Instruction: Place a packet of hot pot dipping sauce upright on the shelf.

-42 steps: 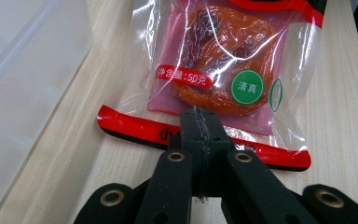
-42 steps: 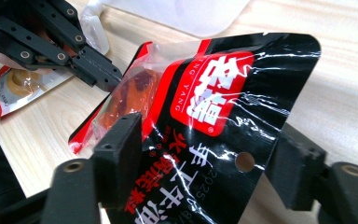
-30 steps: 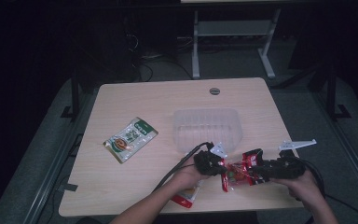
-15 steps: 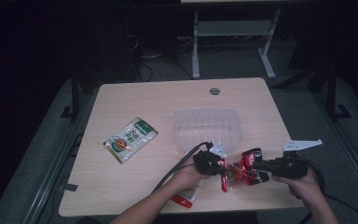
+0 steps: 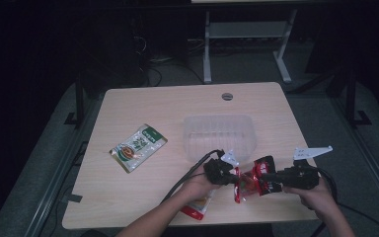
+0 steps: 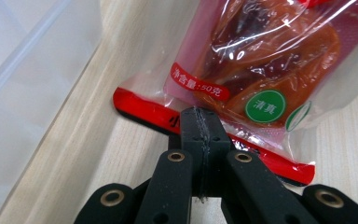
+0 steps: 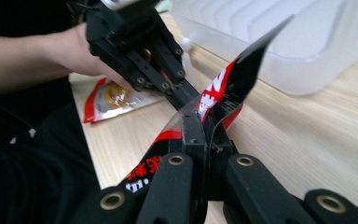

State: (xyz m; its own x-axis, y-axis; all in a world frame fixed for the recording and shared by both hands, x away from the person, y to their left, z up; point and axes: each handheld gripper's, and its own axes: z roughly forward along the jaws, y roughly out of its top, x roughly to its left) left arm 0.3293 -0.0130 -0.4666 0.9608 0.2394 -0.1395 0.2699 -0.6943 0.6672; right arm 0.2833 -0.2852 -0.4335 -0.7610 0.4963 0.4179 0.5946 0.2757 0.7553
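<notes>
The left claw [image 6: 200, 122] is closed on the red bottom seam of a snack packet [image 6: 261, 70]; in the left gripper view its two jaws are seen pressed together over the red strip, and a clear window with orange-brown food and a green round label is seen above them. The right claw [image 7: 204, 128] is closed on the opposite edge of the same packet, where red and black print with white characters is visible. In the right gripper view the left claw [image 7: 186, 95] is seen at 11 o'clock, gripping the far side of the packet, with the left hand [image 7: 81, 49] behind it.

In the high view the snack packet [image 5: 254, 180] is held between the left claw [image 5: 234, 177] and the right claw [image 5: 269, 177], near the front edge of the surface [image 5: 143, 197], toward 5 o'clock from its middle. It appears to be lifted a little, but this cannot be told for sure. The right hand [image 5: 318, 197] is seen at 4 o'clock behind its tool.

A clear plastic tub [image 5: 218, 134] stands just beyond the claws, at 12 o'clock from them. A second packet [image 5: 195, 210] lies under the left hand [image 5: 197, 183], at the front edge. A green packet [image 5: 138, 147] lies well apart, at 9 o'clock from the tub.
</notes>
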